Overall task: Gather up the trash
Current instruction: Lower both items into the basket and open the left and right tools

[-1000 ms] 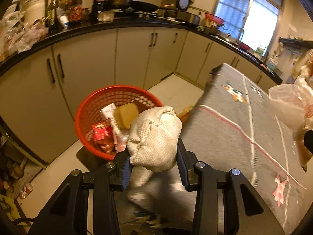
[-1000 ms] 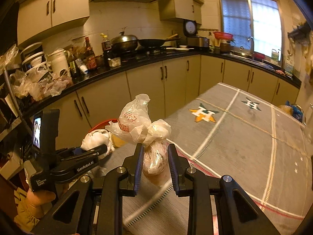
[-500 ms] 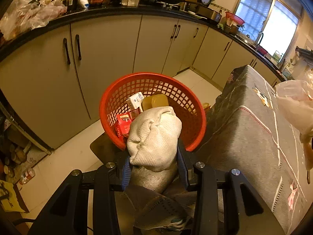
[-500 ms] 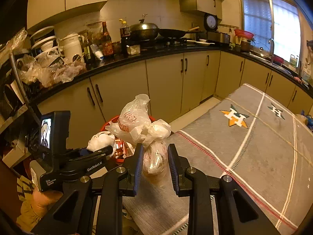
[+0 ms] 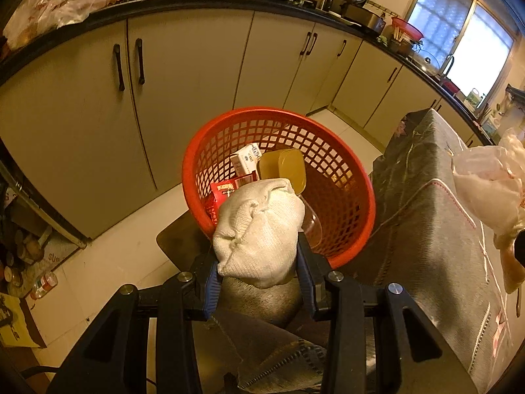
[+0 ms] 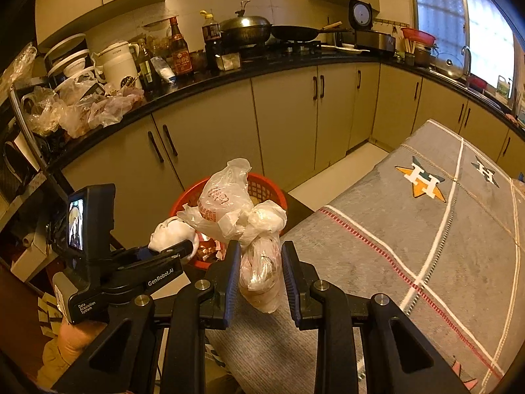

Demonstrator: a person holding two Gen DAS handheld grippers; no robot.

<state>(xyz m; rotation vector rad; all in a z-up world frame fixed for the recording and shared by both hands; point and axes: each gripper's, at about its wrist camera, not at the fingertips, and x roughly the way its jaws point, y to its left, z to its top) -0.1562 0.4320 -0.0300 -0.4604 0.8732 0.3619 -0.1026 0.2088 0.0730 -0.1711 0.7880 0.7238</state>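
My left gripper [image 5: 259, 262] is shut on a crumpled white cloth wad [image 5: 259, 229] and holds it just short of the near rim of a red mesh basket [image 5: 347, 197] on the floor. The basket holds a red packet [image 5: 223, 193], a white carton [image 5: 246, 161] and a tan lid [image 5: 283, 169]. My right gripper [image 6: 257, 277] is shut on a knotted plastic trash bag [image 6: 259, 262] above the table's end. In the right wrist view the left gripper [image 6: 170, 251] with its wad [image 6: 172, 233] sits to the left, before the basket [image 6: 262, 190].
A table under a grey cloth with star logos [image 6: 426, 229] fills the right side. Beige cabinets [image 5: 197, 75] stand behind the basket under a cluttered black counter [image 6: 229, 69]. Bottles and clutter [image 5: 29, 269] lie on the floor at far left.
Both grippers have moved left off the table end toward the basket. The basket now lies closer and more centred ahead of the left gripper. Both grips are unchanged.
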